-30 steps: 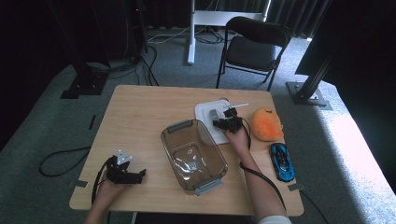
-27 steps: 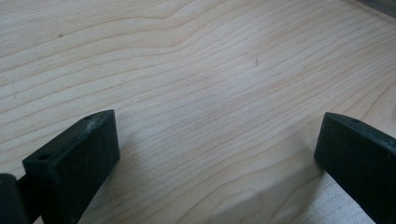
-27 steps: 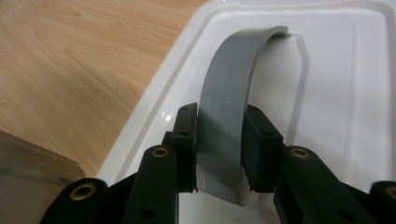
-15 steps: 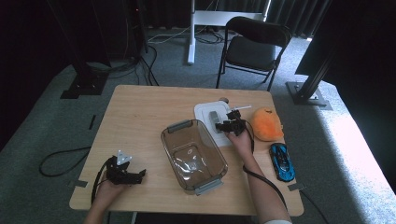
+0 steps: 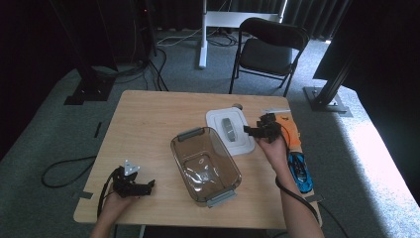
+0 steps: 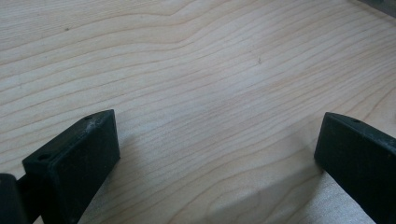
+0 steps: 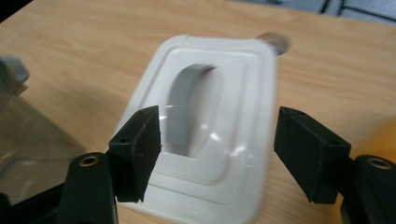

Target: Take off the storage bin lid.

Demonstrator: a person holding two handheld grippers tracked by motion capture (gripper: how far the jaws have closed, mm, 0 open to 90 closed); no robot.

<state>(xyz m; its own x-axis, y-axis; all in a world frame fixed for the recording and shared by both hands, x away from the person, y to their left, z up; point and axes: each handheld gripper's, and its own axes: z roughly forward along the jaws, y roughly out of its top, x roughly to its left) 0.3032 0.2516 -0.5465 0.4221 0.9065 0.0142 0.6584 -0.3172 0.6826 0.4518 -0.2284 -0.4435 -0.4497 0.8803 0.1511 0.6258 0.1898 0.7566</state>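
On the table, right of the clear container [image 5: 205, 166]:
Lid: white lid [image 5: 230, 130] lies flat.
Your right gripper [image 5: 254, 131]: jaws just opening, apart above the lid, gripping nothing.
Your left gripper [image 5: 143, 186]: jaws apart over bare wood.

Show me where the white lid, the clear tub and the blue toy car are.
Lid [image 5: 231, 131]: high view, on its grey middle handle.
Tub [image 5: 204, 166]: high view, on its clear floor.
Car [image 5: 299, 171]: high view, on its blue roof.
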